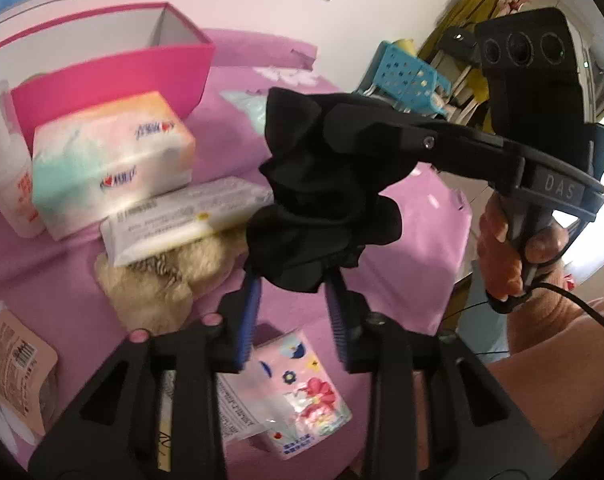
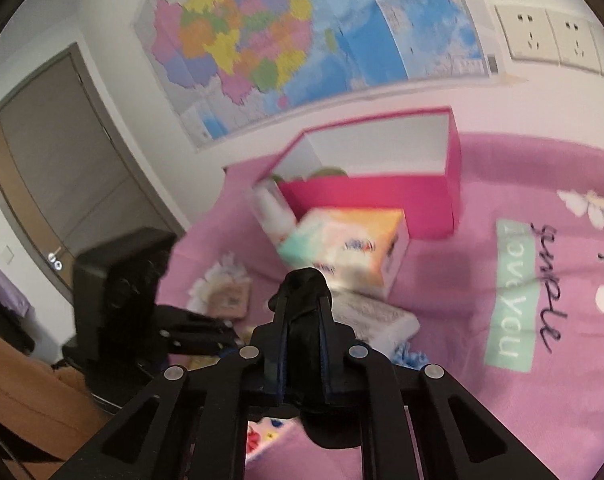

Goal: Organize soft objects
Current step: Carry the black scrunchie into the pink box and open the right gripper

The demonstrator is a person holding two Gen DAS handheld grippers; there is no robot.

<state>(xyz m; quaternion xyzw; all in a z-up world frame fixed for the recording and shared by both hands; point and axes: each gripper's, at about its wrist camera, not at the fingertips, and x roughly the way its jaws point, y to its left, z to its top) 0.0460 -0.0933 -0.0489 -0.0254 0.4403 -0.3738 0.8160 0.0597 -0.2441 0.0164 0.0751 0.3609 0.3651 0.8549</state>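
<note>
Both claws pinch one black cloth [image 1: 322, 184] up over the pink bed [image 1: 422, 248]: the left claw [image 1: 292, 280] squeezes its bottom, the right claw [image 1: 342, 128] its top, likely to fold it for the box [image 1: 114, 68]

Wall map [image 2: 302, 40], brown door [image 2: 62, 168]

right gripper [image 2: 304, 308] | clamps black cloth [image 2: 304, 284] (above pink bedspread [image 2: 462, 280])

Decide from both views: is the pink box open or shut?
Open. The pink box has no lid on it; its white inner walls show from above in both views, and something greenish lies inside.
</note>
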